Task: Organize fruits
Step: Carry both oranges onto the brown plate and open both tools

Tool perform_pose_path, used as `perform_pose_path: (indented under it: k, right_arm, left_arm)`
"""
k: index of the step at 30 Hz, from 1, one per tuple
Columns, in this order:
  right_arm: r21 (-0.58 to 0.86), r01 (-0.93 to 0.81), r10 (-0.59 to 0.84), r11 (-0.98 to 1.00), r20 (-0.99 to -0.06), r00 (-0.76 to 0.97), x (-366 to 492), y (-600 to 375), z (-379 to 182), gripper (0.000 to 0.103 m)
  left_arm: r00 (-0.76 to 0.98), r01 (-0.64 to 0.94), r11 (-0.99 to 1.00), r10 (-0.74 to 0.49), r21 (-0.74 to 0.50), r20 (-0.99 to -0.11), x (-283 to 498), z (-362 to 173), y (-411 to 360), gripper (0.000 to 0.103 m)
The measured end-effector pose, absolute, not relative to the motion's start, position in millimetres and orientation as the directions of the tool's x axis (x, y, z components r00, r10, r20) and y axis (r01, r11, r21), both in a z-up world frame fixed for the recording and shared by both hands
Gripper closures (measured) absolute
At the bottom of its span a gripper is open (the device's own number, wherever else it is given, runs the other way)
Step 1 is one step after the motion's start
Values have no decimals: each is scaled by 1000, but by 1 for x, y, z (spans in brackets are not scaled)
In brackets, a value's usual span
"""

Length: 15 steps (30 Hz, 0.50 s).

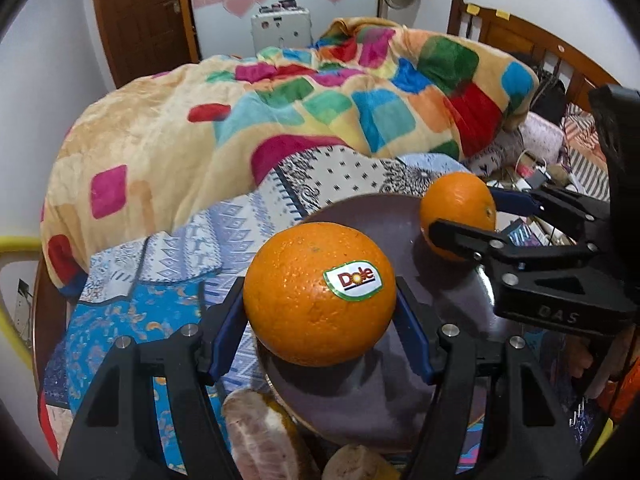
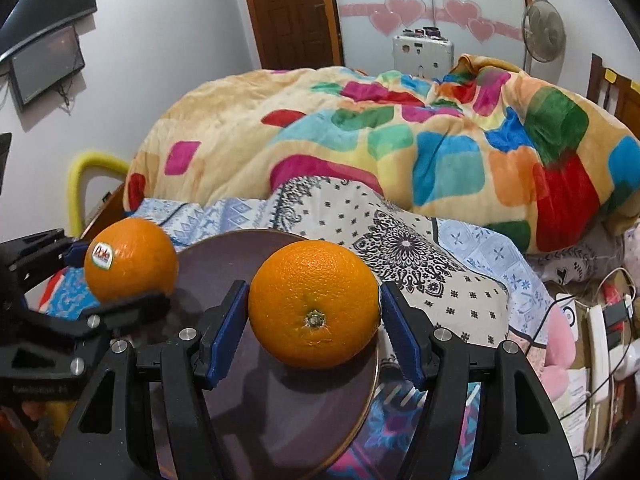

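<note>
An orange with a Dole sticker [image 1: 316, 296] sits between the blue pads of my left gripper [image 1: 320, 300], which is shut on it. It is over the near part of a dark round plate [image 1: 360, 216]. My right gripper [image 1: 464, 212] comes in from the right, shut on a second orange [image 1: 456, 204] at the plate's far right rim. In the right wrist view that plain orange [image 2: 314, 304], stem end towards me, is clamped by my right gripper [image 2: 314, 292] above the plate [image 2: 224, 256]. The left gripper [image 2: 120, 276] holds the Dole orange [image 2: 132, 256] at the left.
The plate lies on a patterned bedsheet [image 1: 168, 264], with a heaped colourful blanket [image 1: 280, 112] behind it. A peeled pale fruit piece [image 1: 260, 432] lies by the plate's near edge. Cables and a power strip [image 2: 596, 336] clutter the right side.
</note>
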State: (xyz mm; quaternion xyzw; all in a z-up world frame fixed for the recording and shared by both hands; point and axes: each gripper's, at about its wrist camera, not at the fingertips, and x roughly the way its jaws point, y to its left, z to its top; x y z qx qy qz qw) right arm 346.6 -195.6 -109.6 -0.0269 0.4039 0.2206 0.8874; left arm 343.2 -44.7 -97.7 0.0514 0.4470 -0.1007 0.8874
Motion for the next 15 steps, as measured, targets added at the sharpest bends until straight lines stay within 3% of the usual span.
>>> perform_pose_path:
  k: [15]
  right_arm:
    - [125, -432, 377, 893, -731, 569, 348, -190, -110, 38]
  left_arm:
    - [484, 174, 982, -150, -73, -862, 364, -120, -37, 34]
